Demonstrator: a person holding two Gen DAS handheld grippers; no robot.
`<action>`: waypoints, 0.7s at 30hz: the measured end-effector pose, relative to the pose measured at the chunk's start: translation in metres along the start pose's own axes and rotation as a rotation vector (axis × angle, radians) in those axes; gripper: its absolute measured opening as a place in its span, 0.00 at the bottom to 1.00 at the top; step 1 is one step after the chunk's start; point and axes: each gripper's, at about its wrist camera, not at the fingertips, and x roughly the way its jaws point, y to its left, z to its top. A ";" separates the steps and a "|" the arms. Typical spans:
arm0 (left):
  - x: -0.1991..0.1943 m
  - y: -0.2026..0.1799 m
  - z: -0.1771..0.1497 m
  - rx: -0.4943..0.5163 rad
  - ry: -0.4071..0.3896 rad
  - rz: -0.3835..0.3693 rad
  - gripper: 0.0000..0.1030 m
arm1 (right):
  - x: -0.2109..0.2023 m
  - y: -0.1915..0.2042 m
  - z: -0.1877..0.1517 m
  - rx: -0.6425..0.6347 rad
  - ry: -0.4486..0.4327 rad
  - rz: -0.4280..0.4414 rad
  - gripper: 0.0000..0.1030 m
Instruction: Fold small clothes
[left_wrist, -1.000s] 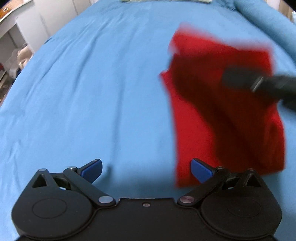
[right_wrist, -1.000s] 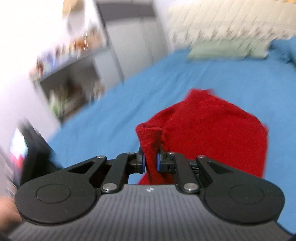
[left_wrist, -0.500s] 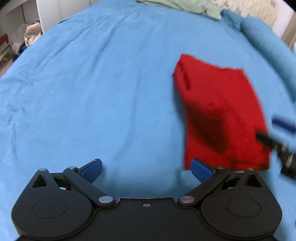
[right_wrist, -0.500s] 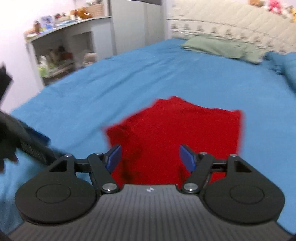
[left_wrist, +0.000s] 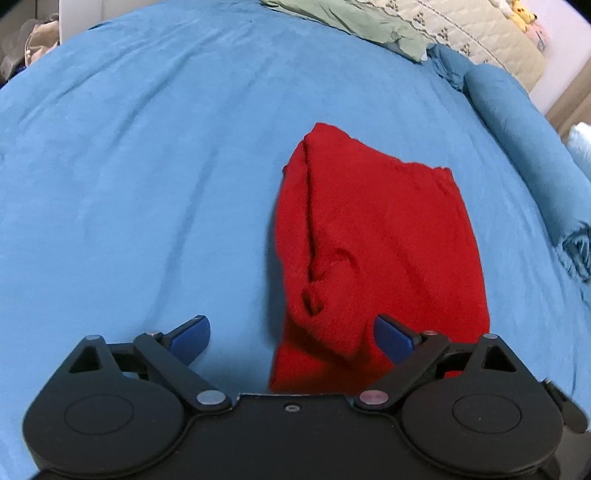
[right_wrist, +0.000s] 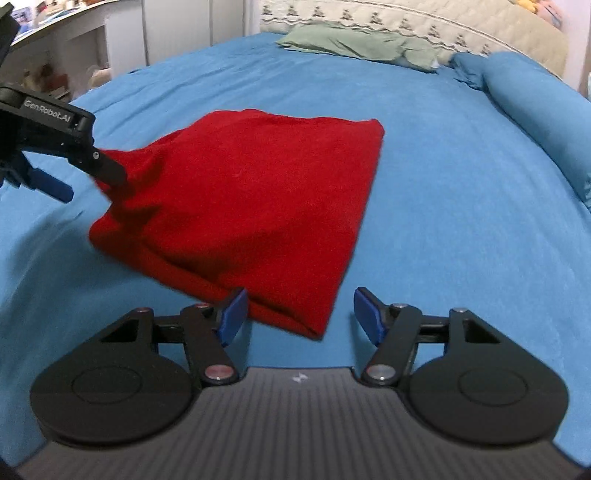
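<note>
Lying folded on bed sheet (right_wrist: 443, 166): one red garment (left_wrist: 376, 236); two grippers, left gripper (left_wrist: 291, 338) and right gripper (right_wrist: 299, 314), jaws spread, empty

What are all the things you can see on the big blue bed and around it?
Red garment: one, red, folded, lying on the bed in front of both grippers.
Bed sheet: one, blue, covering the bed.
Green cloth: one, pale green, rumpled at the head of the bed.
Bolster: one, blue, along the bed's right side.
Headboard: one, cream, quilted, behind the green cloth.
Shelves: white, left of the bed.
Left gripper: one, black with blue pads, open.
Right gripper: one, black with blue pads, open.
</note>
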 end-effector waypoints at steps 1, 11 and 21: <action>0.002 -0.001 0.002 -0.005 -0.005 -0.005 0.92 | 0.004 0.000 0.001 -0.001 0.005 -0.002 0.67; 0.019 -0.012 0.008 -0.032 0.033 -0.047 0.36 | 0.003 -0.004 -0.004 -0.019 0.024 0.024 0.64; -0.001 -0.013 0.023 -0.100 -0.014 -0.126 0.11 | -0.001 -0.011 -0.001 0.041 0.000 0.037 0.62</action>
